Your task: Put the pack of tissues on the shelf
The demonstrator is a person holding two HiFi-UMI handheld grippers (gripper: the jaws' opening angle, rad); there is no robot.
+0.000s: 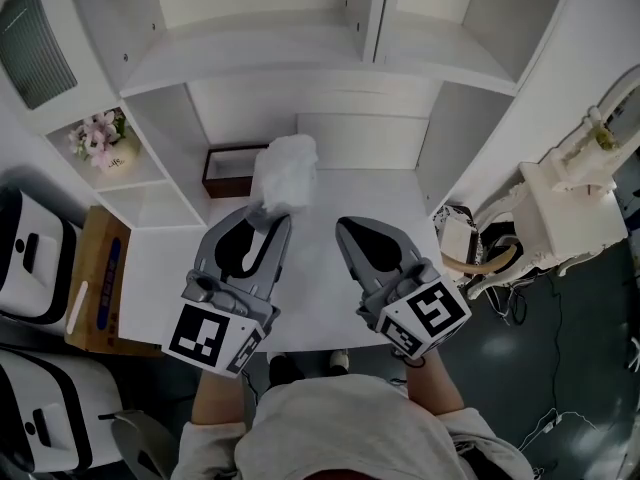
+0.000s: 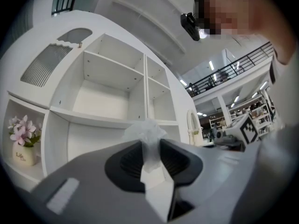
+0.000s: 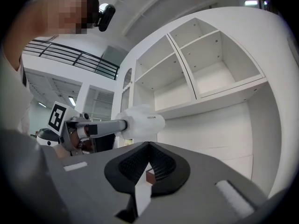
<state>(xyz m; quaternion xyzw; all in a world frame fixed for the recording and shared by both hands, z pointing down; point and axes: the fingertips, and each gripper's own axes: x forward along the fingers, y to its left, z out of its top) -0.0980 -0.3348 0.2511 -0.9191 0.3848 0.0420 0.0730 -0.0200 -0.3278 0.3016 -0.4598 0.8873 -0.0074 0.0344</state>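
Observation:
The pack of tissues (image 1: 285,173) is a soft white plastic bundle held up in front of the white shelf unit (image 1: 300,58). My left gripper (image 1: 263,215) is shut on its near end, and crinkled wrap (image 2: 145,130) sticks out past the pads in the left gripper view. The right gripper view shows the pack (image 3: 142,121) from the side, level with the shelf board. My right gripper (image 1: 344,226) hangs beside the left one over the desk, jaws together and nothing between them (image 3: 148,146). The upper shelf compartments (image 2: 105,94) are bare.
A dark brown open box (image 1: 232,168) stands at the back of the white desk (image 1: 370,198). A vase of pink flowers (image 1: 103,140) fills a left cubby. White appliances (image 1: 30,253) and a wooden cart (image 1: 95,288) sit at the left, a white machine (image 1: 565,208) at the right.

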